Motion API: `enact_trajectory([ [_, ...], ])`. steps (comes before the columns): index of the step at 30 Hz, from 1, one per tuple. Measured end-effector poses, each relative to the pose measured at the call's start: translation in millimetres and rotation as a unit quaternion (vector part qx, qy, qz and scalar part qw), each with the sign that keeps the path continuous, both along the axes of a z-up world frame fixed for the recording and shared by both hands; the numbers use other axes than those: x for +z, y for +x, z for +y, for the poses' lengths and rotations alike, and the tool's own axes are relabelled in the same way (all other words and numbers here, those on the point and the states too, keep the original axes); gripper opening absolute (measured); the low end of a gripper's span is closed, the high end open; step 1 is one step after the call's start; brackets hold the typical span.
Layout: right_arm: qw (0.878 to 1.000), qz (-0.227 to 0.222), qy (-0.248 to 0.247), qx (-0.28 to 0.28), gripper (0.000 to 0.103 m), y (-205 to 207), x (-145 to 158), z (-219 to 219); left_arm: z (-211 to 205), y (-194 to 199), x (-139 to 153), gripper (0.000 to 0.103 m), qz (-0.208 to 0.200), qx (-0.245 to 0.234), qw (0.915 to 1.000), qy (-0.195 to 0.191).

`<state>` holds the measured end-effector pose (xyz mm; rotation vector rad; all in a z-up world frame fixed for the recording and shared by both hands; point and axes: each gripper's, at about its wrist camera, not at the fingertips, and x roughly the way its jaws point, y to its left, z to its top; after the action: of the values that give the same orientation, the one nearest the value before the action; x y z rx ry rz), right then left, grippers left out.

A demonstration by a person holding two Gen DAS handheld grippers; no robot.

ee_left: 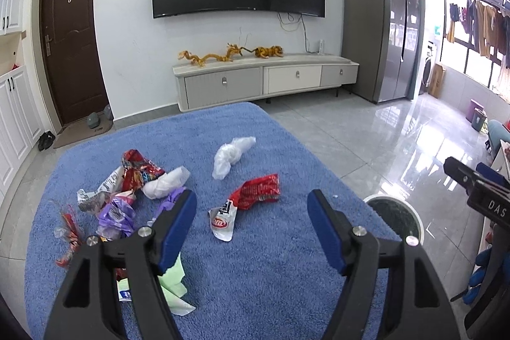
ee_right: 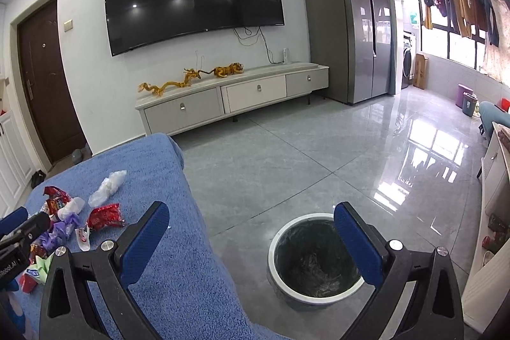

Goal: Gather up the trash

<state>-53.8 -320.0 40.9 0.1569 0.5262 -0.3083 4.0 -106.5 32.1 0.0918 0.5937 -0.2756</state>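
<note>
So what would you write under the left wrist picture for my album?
Open left tool above a blue blanket scattered with wrappers, a red packet just ahead, bin waiting nearby.

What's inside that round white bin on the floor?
The bin has a dark liner, with only dim crumpled shapes at the bottom. The right claw, open and empty, hides part of its near rim.

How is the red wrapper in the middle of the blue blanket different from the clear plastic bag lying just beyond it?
The red wrapper is bright, shiny and printed; the clear plastic bag is pale, see-through and plain. The red wrapper lies nearer the camera, touching a white packet; the clear plastic bag lies alone. Both are crumpled on the blanket.
</note>
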Motion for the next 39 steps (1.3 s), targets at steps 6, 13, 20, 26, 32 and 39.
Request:
enact_trajectory([
  [6, 1.000, -0.003, -0.010, 0.000, 0.103, 3, 0, 0, 2, 5, -4, 0.070, 0.002, -0.001, 1.0000, -0.001],
  [13, 1.000, -0.004, -0.015, 0.002, 0.103, 5, 0, 3, 6, 11, -3, 0.070, 0.004, 0.004, 1.0000, -0.007],
  [20, 1.000, -0.006, -0.015, 0.017, 0.103, 8, 4, 11, 12, 9, 1, 0.070, -0.002, 0.004, 0.9999, -0.010],
  [26, 0.999, -0.014, -0.026, 0.024, 0.103, 10, 7, 23, 21, 9, 4, 0.070, -0.001, 0.004, 0.9998, -0.020],
  [32, 0.999, -0.005, -0.005, 0.038, 0.103, 13, 7, 34, 33, 6, 6, 0.070, -0.003, -0.001, 0.9995, -0.033],
  [39, 0.998, 0.001, 0.005, 0.067, 0.103, 17, 12, 50, 54, 2, 9, 0.070, -0.003, 0.001, 0.9989, -0.047],
])
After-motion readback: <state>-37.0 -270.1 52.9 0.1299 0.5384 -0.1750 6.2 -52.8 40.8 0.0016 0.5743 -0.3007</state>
